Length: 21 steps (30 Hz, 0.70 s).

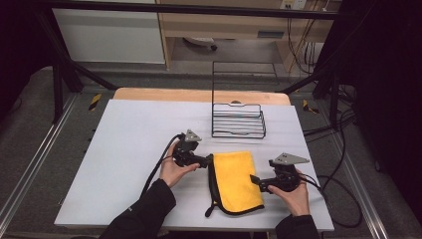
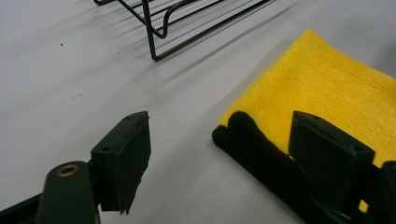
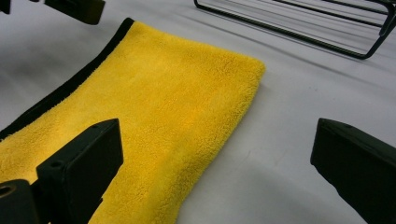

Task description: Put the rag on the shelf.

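Observation:
A folded yellow cloth (image 1: 235, 180) with a black trim (image 1: 211, 184) along its left and near edges lies flat on the white table (image 1: 139, 144). My left gripper (image 1: 208, 160) is open at the cloth's far-left corner. In the left gripper view the trimmed corner (image 2: 243, 135) lies between the spread jaws of my left gripper (image 2: 222, 119). My right gripper (image 1: 253, 179) is open at the cloth's right edge. In the right gripper view one jaw of my right gripper (image 3: 218, 126) hangs over the yellow cloth (image 3: 173, 107) and the other over bare table.
A black wire rack (image 1: 238, 120) with a tall wire back stands just beyond the cloth, also seen as the wire rack (image 2: 159, 28) and the wire rack (image 3: 327, 28). Cables trail from both grippers. The table's front edge runs close to the person's sleeves.

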Each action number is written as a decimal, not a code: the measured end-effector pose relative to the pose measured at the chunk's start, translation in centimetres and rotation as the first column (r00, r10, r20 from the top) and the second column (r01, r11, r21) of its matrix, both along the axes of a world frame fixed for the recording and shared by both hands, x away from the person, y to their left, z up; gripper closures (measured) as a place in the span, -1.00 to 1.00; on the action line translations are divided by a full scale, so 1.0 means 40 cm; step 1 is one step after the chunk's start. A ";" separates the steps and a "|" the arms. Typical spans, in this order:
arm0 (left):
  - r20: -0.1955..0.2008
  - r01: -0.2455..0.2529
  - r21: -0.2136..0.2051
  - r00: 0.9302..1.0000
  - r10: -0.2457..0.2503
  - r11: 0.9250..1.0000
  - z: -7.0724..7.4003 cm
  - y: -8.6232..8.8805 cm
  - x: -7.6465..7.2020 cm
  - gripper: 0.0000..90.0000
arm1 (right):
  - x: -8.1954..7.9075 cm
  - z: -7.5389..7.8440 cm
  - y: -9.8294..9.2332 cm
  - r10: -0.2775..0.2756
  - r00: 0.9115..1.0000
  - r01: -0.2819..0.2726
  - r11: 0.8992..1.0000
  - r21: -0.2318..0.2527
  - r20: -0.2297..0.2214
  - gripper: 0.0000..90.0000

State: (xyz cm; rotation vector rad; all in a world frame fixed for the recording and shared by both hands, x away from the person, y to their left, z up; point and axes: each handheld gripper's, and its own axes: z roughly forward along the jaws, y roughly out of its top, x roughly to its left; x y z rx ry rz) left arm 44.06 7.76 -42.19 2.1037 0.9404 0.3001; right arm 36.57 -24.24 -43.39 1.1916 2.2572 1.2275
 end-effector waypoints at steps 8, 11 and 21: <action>-0.023 -0.004 0.018 1.000 0.004 1.000 -0.026 -0.039 0.022 -0.15 | 0.000 -0.001 0.002 0.003 1.000 -0.003 1.000 0.003 -0.007 -0.93; -0.038 0.003 0.027 0.999 -0.002 1.000 -0.037 -0.045 0.026 0.00 | 0.000 -0.001 0.002 0.004 1.000 -0.004 1.000 0.002 -0.007 -0.93; -0.089 0.020 0.028 0.996 -0.018 0.999 -0.054 -0.053 0.031 0.27 | 0.001 0.000 0.000 0.008 1.000 -0.007 1.000 0.011 -0.014 -0.92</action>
